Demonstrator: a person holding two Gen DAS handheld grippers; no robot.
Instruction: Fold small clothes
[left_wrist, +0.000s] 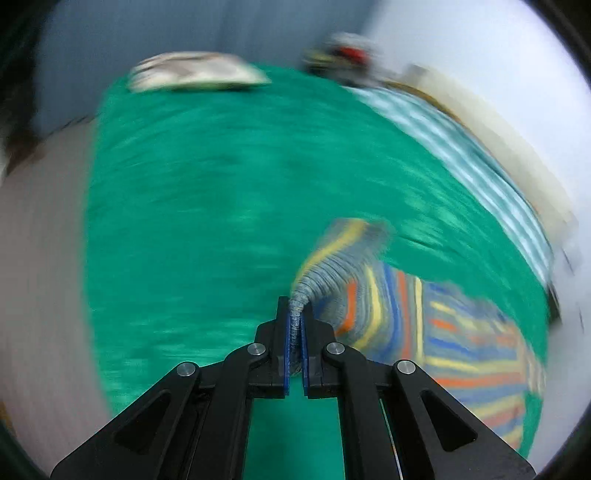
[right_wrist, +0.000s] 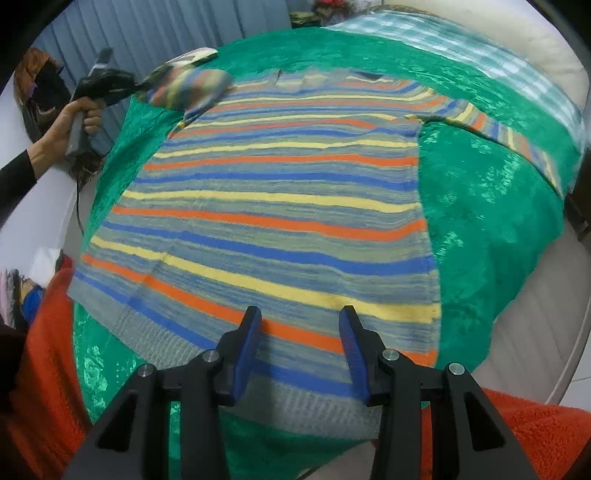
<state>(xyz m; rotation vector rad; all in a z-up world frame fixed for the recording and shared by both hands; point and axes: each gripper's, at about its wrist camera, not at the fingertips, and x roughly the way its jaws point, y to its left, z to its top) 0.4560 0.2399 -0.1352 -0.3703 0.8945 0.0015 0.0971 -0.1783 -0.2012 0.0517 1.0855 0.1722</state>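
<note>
Sweater (right_wrist: 280, 206): striped in blue, orange, yellow and grey, lying spread flat on the green blanket (right_wrist: 491, 221), hem toward the near edge, collar at the far side.
Right sleeve (right_wrist: 491, 129): stretched out to the side over the green, ending near the checked cloth (right_wrist: 517, 70).
Left sleeve (left_wrist: 332, 266): lifted off the blanket, its grey cuff bunched and drawn up into the left tongs (left_wrist: 294, 332).
Left tongs: clamped tight on that cuff, the blue pads pressing the knit from both sides; a bare hand (right_wrist: 79, 118) in a dark sleeve grips the handle.
Right tongs (right_wrist: 301, 328): partly open, nothing between the pads, poised over the hem near the sweater's lower right corner.
Blanket: covers what looks like a bed or cushioned surface, though blur makes this uncertain.
Far edge: a pale folded item (left_wrist: 199, 74) rests on the green.
Near side: orange fleece (right_wrist: 535, 435) at both lower corners.
</note>
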